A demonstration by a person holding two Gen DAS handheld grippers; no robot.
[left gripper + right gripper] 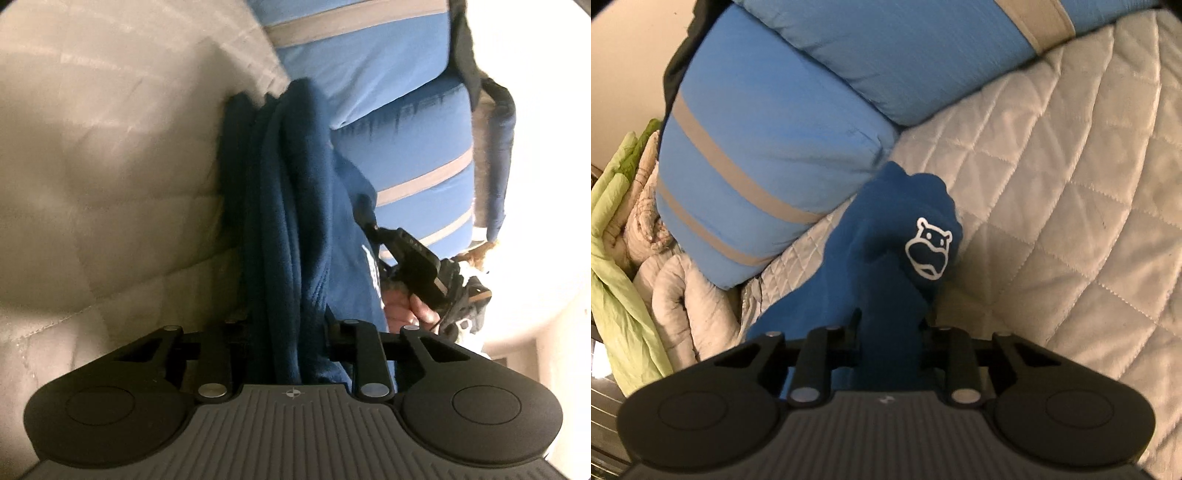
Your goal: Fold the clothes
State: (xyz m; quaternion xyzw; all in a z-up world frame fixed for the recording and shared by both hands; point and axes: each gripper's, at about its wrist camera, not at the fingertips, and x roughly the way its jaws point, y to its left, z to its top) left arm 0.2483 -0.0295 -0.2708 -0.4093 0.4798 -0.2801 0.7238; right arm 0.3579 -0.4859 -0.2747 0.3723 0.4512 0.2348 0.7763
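Bunched blue garment (886, 258) hides both grippers' fingertips.

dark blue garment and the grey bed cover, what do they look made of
Dark blue garment: looks like soft matte knit, maybe fleece or sweatshirt cotton; it bunches in thick rounded folds and carries a flat white printed logo.
Grey bed cover: quilted fabric with a slight sheen, probably padded synthetic; stitched diamond lines puff between the seams.
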